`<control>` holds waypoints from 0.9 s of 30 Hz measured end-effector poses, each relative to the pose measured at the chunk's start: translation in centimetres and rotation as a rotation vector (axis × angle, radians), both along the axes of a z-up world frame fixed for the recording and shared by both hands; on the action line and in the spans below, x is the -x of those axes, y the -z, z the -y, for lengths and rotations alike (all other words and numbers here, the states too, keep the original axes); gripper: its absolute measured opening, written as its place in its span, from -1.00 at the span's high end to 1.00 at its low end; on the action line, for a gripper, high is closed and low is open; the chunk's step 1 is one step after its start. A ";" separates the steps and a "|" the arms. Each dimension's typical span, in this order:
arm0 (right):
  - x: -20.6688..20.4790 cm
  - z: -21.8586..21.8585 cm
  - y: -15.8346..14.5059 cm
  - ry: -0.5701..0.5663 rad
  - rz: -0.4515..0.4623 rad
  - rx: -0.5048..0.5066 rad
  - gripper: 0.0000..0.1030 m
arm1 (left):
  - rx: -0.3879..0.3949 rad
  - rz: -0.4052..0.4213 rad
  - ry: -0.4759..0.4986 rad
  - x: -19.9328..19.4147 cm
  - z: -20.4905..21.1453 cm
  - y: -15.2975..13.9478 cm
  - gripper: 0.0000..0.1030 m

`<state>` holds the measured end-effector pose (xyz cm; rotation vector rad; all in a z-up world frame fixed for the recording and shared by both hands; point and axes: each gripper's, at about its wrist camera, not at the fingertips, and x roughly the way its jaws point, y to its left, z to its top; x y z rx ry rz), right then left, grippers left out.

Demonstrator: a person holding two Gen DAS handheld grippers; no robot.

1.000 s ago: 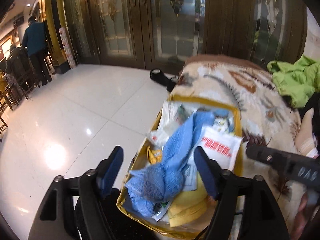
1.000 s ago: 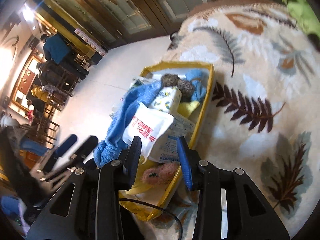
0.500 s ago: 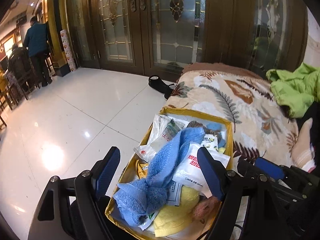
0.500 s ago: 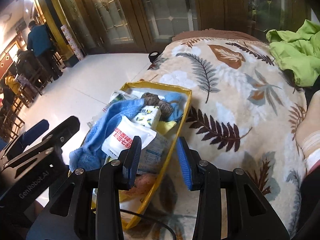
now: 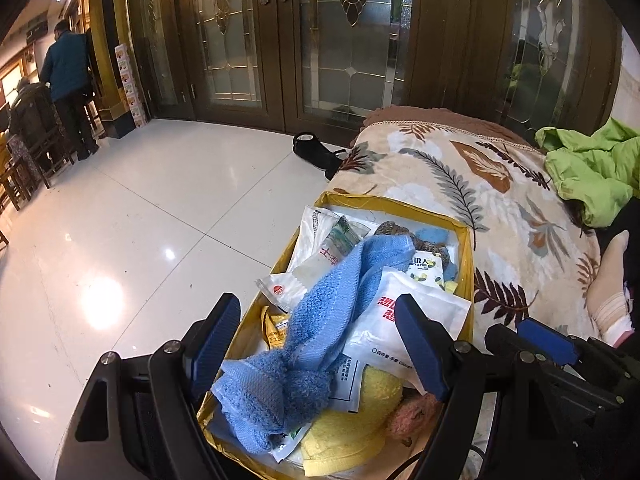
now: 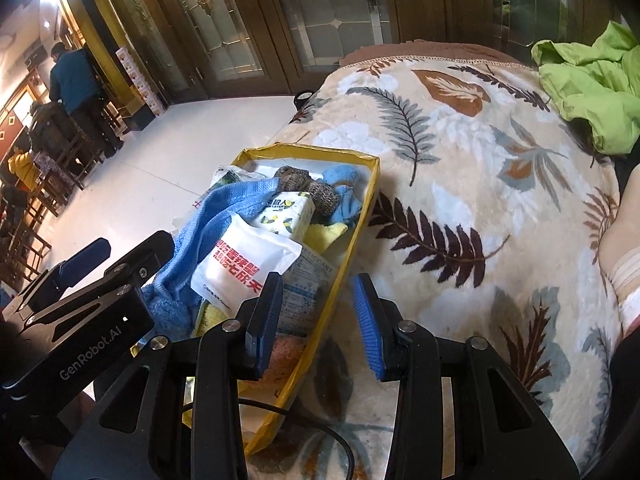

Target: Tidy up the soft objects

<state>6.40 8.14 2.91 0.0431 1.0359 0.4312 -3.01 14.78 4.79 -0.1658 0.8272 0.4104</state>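
We hold both hand-held grippers released & empty: left hand-held gripper [image 5: 316,344] above the blue towel [image 5: 320,320], right hand-held gripper [image 6: 316,320] astride the yellow box [image 6: 360,216] rim on the bed [image 6: 460,200]. Box sits full; sorting stage unclear. Vs 1 s ago, both pulled back, views leveled.

Both grippers are just hanging there side by side, fingers pointing away toward the far side. Left gripper [image 5: 320,344] has its jaws spread wide with nothing between them. Right gripper [image 6: 318,320] sits just to its right, jaws parted too but narrower, also gripping nothing. Blue pads [image 6: 368,320] face each other.
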 end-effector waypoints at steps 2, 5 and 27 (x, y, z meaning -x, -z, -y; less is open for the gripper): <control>0.0 0.1 0.0 0.002 -0.002 -0.002 0.28 | -0.001 -0.003 0.006 -0.1 0.0 0.0 -0.55; 0.0 0.1 0.0 0.001 -0.001 -0.003 0.28 | 0.007 -0.005 0.018 -0.2 0.0 0.1 -0.55; -0.1 1.8 -0.2 0.035 -0.023 -0.033 0.28 | -0.045 -0.020 0.069 -0.7 1.1 0.1 -0.57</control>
